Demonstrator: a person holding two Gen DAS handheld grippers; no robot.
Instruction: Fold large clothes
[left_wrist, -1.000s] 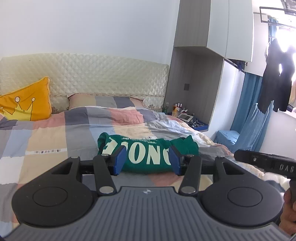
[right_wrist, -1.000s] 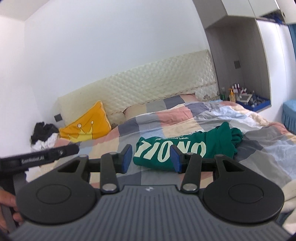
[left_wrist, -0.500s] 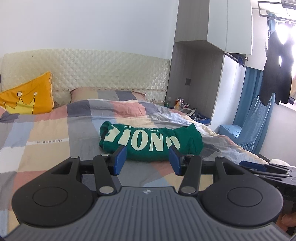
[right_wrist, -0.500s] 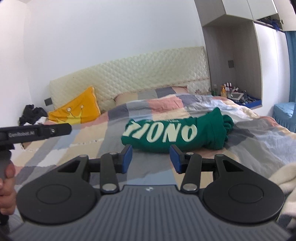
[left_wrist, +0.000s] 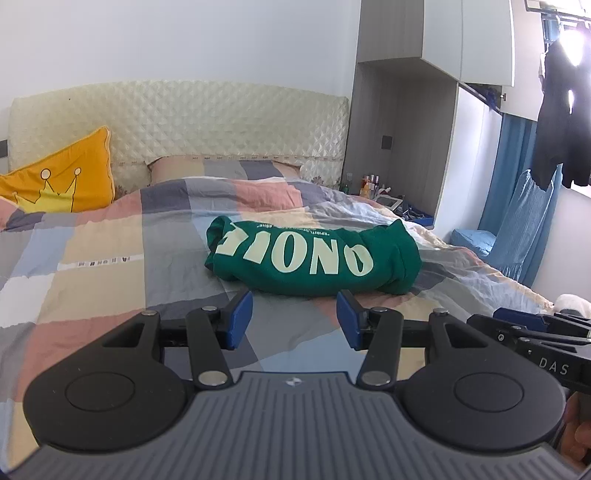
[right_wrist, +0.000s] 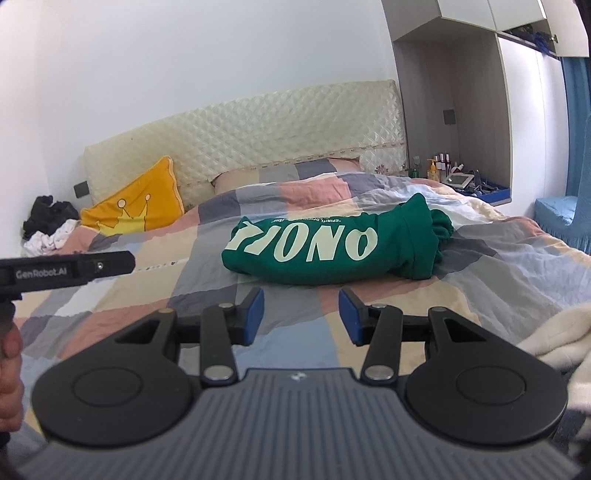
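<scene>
Only in the left wrist view: dark clothes (left_wrist: 557, 122) hanging at a bright window, far right, above a blue curtain (left_wrist: 517, 206). Only in the right wrist view: a heap of dark and white laundry (right_wrist: 46, 227) at the far left beside the headboard, and a cream fleece blanket (right_wrist: 554, 339) at the near right edge.

In both: green sweatshirt (left_wrist: 314, 254) (right_wrist: 332, 247), folded into a thick bundle with pale lettering up, lying mid-bed on the checked quilt (left_wrist: 92, 266) (right_wrist: 498, 266). Yellow crown cushion (left_wrist: 62, 177) (right_wrist: 136, 203) far left against the quilted headboard (left_wrist: 221, 122); bottles and clutter on a bedside shelf (right_wrist: 461, 181) far right. Nothing between either gripper and the bundle.

Left gripper (left_wrist: 294, 319) low over the near quilt, aimed slightly downward at the sweatshirt, blue fingers (left_wrist: 240, 319) spread and empty. Right gripper (right_wrist: 301, 315) alongside to the right, same aim, fingers (right_wrist: 253, 315) likewise apart, pinching nothing. Part of a hand (right_wrist: 9, 373) on the left gripper's handle, at the right wrist view's left edge.
</scene>
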